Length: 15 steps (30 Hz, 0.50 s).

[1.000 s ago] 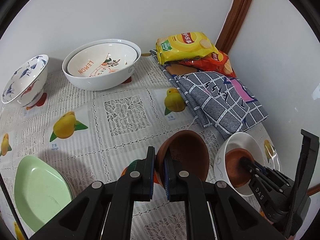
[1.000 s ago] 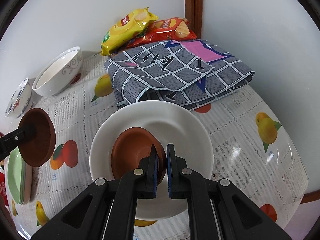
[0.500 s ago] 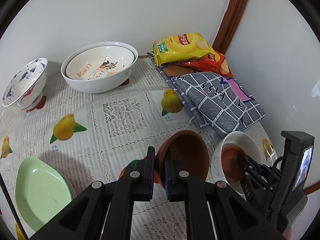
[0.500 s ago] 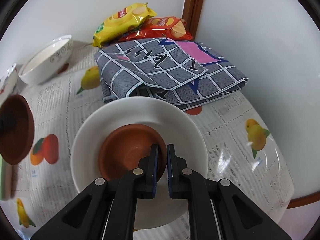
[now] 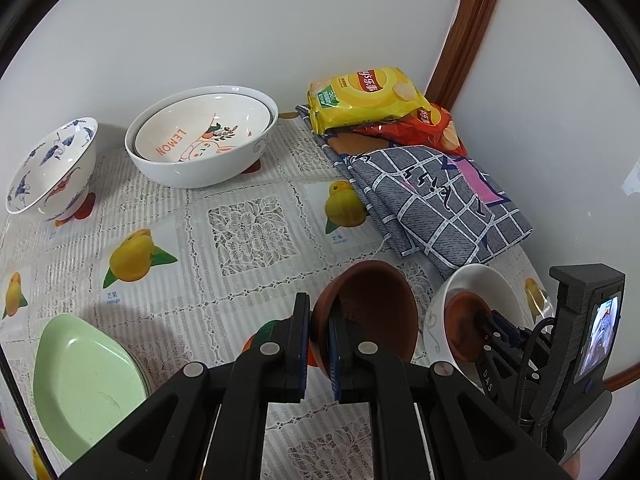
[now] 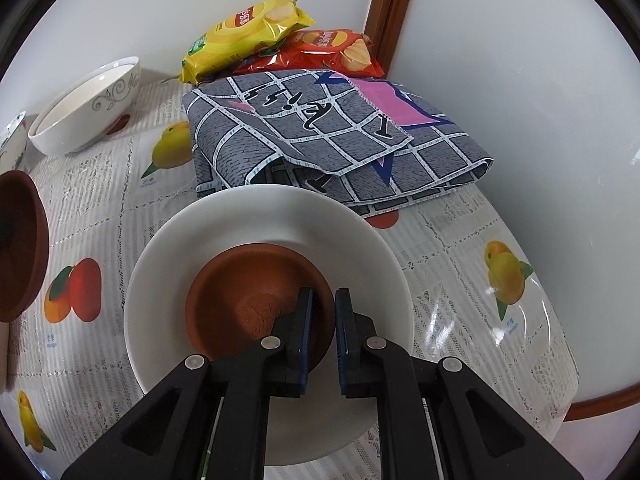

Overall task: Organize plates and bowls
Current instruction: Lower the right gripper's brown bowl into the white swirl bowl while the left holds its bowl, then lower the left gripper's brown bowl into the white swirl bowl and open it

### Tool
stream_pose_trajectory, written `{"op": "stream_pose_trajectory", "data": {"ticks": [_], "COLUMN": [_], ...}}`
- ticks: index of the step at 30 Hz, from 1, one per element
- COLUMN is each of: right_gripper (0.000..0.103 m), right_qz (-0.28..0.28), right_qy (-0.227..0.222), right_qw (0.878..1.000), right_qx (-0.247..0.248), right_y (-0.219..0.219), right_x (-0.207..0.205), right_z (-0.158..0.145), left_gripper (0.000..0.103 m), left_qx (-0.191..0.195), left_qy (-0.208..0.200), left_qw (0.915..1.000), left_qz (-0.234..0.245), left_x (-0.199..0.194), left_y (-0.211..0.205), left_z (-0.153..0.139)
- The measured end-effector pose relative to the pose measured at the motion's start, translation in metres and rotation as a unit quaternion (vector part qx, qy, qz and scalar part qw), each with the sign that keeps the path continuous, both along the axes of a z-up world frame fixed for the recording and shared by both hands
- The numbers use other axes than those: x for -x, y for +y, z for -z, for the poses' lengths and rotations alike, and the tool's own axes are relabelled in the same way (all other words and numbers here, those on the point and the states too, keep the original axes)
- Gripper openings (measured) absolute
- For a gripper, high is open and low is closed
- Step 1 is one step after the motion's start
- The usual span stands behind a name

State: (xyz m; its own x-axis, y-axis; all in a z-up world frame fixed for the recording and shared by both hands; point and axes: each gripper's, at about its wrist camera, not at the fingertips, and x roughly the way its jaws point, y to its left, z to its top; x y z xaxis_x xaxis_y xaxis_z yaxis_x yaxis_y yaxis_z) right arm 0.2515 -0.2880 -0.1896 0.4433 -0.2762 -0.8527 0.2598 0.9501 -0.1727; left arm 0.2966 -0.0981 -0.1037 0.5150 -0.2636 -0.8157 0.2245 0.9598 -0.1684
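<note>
My left gripper (image 5: 318, 308) is shut on the rim of a brown clay bowl (image 5: 372, 308) and holds it tilted above the tablecloth; the same bowl shows at the left edge (image 6: 20, 248) of the right wrist view. A second brown bowl (image 6: 248, 292) sits inside a white bowl (image 6: 260, 208) at the table's right front. My right gripper (image 6: 323, 300) straddles that second bowl's rim, one finger inside and one outside. Its jaws are opening, with the rim still between the pads. In the left wrist view the right gripper (image 5: 480, 320) reaches into the white bowl (image 5: 480, 276).
Two nested white bowls (image 5: 200, 144), the inner marked LEMON, stand at the back by the wall. A blue-patterned bowl (image 5: 52, 168) is at back left. Stacked green plates (image 5: 80, 376) lie at front left. A folded checked cloth (image 5: 432, 196) and chip bags (image 5: 364, 96) fill the corner.
The right gripper has rolled and shifted a little over the white bowl, and the brown bowl now rests lower in it. The left gripper and its bowl have stayed put.
</note>
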Motion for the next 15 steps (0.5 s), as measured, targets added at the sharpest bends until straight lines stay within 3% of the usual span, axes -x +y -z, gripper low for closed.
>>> {"op": "stream_pose_trajectory", "data": {"ticks": [7, 15], "right_gripper": [0.034, 0.034], "right_qz": [-0.002, -0.010], "right_qy": [-0.021, -0.052], "right_qw": [1.000, 0.997], "right_qx": [-0.011, -0.052], "right_y": [-0.001, -0.006], "right_x": [0.003, 0.022], "right_z": [-0.008, -0.032], "left_gripper": [0.008, 0.008], "left_qx": [0.004, 0.000], "left_qy": [-0.002, -0.011], "left_qw": [1.0000, 0.9999], "left_qz": [-0.003, -0.003], "left_x": [-0.001, 0.002], "left_y": [0.004, 0.003], "left_z": [-0.003, -0.007]}}
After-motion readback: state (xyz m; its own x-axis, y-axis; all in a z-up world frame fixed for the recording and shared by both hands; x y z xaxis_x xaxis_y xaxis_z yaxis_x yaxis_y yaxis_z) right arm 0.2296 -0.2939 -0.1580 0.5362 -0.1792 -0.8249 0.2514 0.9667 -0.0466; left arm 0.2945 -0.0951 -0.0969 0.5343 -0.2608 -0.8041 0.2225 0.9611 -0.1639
